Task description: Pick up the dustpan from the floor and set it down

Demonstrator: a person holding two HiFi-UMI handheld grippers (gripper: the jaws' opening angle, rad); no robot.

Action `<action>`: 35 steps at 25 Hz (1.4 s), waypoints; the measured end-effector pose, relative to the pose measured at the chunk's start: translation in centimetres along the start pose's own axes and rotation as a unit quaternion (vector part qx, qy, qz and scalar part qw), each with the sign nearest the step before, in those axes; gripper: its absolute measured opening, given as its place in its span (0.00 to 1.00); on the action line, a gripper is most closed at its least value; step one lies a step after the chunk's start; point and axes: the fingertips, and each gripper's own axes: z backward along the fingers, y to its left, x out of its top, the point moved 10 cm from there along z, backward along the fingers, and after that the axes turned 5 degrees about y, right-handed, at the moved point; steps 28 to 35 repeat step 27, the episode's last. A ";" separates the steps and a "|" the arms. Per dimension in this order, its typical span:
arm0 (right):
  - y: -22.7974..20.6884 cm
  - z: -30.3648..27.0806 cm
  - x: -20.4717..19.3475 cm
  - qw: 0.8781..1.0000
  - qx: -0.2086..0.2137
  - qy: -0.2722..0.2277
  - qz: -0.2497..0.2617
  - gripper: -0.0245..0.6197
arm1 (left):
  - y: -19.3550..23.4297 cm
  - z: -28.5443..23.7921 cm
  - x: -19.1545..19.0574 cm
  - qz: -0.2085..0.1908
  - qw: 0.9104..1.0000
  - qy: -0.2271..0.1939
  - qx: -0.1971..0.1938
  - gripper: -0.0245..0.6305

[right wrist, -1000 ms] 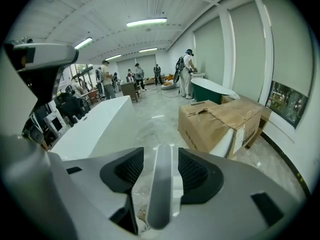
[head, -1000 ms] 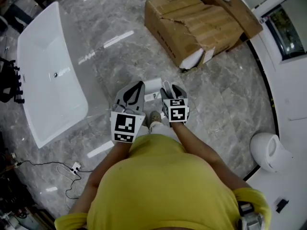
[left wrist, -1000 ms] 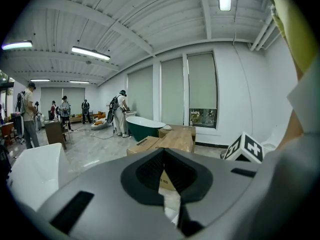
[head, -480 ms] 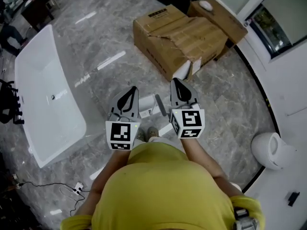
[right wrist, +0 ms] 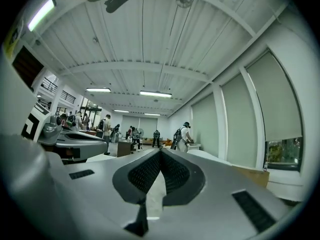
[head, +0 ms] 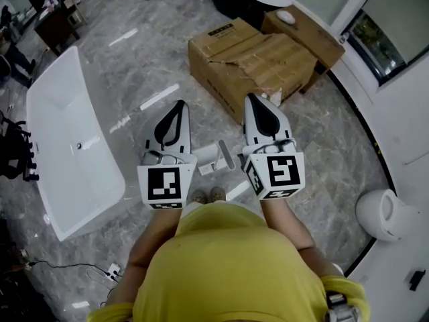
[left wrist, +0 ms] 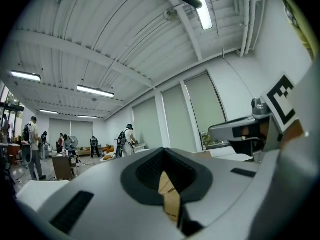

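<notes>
In the head view the white plastic dustpan (head: 211, 155) lies on the grey marbled stone floor (head: 322, 146), just ahead of the person's shoes and in the gap between the two tools. Its pale body runs from lower left to upper right, and a darker strip, probably the handle or lip, crosses its right end. It is too small to say which. The left gripper (head: 179, 104) and the right gripper (head: 250, 97) are held level side by side, both pointing forward toward the torn brown cardboard box (head: 251, 56). The dustpan therefore sits below and behind their fingertips, not in front of them. It looks about midway between the two, with the darker end toward the right one. Either tool would have to tip down and draw back to reach it. In the left gripper view the left gripper (left wrist: 167, 176) has its black ribbed pads drawn together. Only a sliver of the cardboard shows through the slit, and no dustpan is in sight. In the right gripper view the right gripper (right wrist: 160, 171) is likewise closed on nothing, with a thin line of floor between the pads, and faces a far room.
</notes>
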 end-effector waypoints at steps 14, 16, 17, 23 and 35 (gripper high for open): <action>-1.5 -0.5 -0.4 1.000 0.019 0.009 -0.020 0.05 | -0.7 -0.9 0.5 0.009 1.000 0.014 -0.006 0.04; -1.8 -0.4 -0.6 0.999 0.022 0.010 -0.022 0.05 | -1.1 -1.0 0.5 0.009 1.000 0.014 -0.006 0.04; -1.9 -0.3 -0.8 0.999 0.024 0.010 -0.023 0.05 | -1.4 -1.0 0.5 0.008 1.000 0.014 -0.006 0.04; -2.9 -0.1 -1.5 0.999 0.036 0.009 -0.021 0.05 | -2.6 -1.1 0.1 0.010 1.000 0.016 0.003 0.04; -3.7 -0.2 -1.7 0.999 0.044 0.008 -0.019 0.05 | -3.3 -1.6 0.0 0.011 1.000 0.015 0.007 0.04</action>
